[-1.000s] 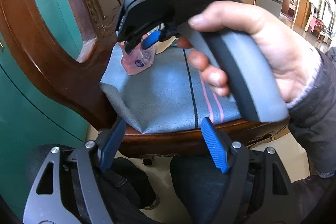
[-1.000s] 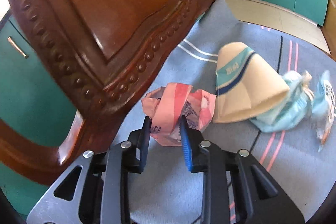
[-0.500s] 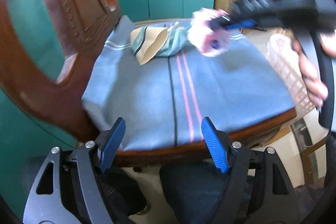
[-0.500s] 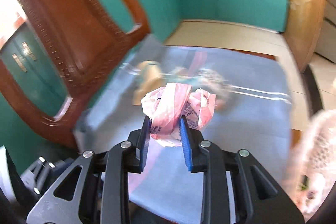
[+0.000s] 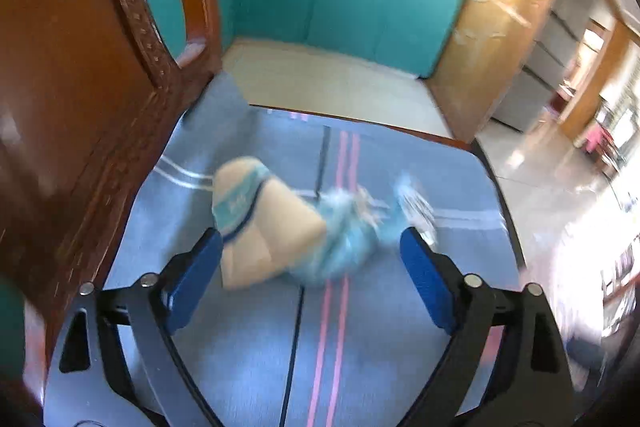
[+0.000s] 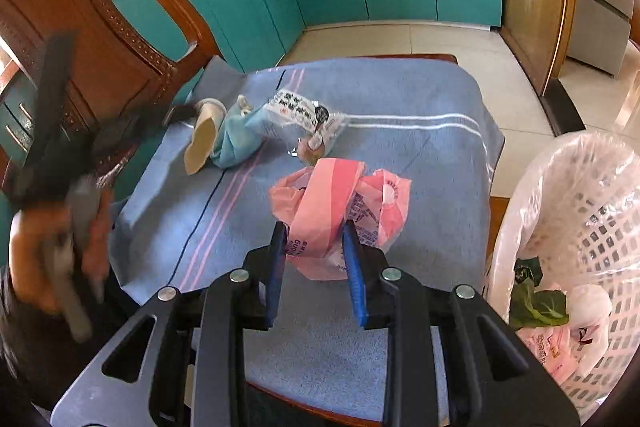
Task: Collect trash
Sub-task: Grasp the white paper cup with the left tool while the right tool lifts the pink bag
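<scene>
At the left edge of the right wrist view, a blurred hand (image 6: 48, 251) carries the left gripper (image 5: 310, 259); its jaws are opening and stand wide, with nothing pressed between the blue pads. In the left wrist view a flattened paper cup (image 5: 260, 223), beige with a blue band, lies between those pads on the blanket (image 5: 400, 347) but is not touched by them. Motion blur makes the cup's print unreadable. A crumpled light blue wrapper (image 5: 344, 231) touches the cup on its right.

The carved wooden chair back (image 6: 100, 39), dark and glossy with beaded trim, fills the upper left. The blanket is blue woven cloth with pink, white and dark stripes, covering the chair seat.

At centre, the right gripper (image 6: 316, 267) is clenched on a crumpled pink plastic bag (image 6: 340, 207), thin and glossy; its printing is partly visible, but only the letters "GUO" can be made out. Beyond it lies a clear wrapper with a white printed label (image 6: 300, 115), its characters too small to read.

At the right edge stands a white plastic lattice basket (image 6: 600, 227) lined with thin film, holding a green leaf (image 6: 536, 303) and pink packaging (image 6: 548, 347).
</scene>
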`<state>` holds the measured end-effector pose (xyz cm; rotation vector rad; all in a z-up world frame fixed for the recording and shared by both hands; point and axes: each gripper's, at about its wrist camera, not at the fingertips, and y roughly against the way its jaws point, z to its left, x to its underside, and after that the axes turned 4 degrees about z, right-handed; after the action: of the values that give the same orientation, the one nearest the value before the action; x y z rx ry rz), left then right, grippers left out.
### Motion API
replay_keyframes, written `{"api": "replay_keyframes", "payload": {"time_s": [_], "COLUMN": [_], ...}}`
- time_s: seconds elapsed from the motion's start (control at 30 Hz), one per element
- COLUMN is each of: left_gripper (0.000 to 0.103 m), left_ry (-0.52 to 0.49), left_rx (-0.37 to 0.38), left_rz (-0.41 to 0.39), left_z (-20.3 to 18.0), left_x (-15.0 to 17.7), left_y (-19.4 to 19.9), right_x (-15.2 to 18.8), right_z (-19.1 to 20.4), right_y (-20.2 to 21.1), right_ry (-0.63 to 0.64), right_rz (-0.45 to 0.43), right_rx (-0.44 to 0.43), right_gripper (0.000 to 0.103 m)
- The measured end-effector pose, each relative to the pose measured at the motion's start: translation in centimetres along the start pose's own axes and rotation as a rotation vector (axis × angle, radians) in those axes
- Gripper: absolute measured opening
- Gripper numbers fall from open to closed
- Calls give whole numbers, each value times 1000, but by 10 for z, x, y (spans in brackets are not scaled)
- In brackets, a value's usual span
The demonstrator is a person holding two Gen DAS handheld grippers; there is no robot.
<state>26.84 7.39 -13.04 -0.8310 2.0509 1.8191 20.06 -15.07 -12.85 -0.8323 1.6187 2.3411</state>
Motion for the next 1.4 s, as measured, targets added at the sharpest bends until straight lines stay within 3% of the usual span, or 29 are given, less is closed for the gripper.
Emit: {"api": "replay_keyframes", "payload": {"time_s": [0.2,0.33,0.43,0.53,0.6,0.87,1.4], "left_gripper": [93,91,78,67,47,23,21], "left_ry": [97,124,81,46,20,-42,-88], "left_rx": [-105,-110,-107,-122,-148,-136,-110], "left_rz": [115,182,187,150,120,34,-119], "left_z": [16,28,26,24,20,19,16], "left_x": [-37,-27,-21,-12,-6,26,93], "left_y": [-57,-71,-74,-70,-64,-32,70], "right_x": [6,6,3,0,1,5,7], "right_z": [8,7,5,6,8,11,35], "right_y": [-7,-14,-19,-20,-19,-21,-11], "right_ry": [28,36,30,38,45,52,83], "right_rz": [10,22,28,23,19,28,8], "right_rx": [-18,-23,-25,-23,-21,-25,-1], "right_gripper": [29,29,29,29,29,29,29]}}
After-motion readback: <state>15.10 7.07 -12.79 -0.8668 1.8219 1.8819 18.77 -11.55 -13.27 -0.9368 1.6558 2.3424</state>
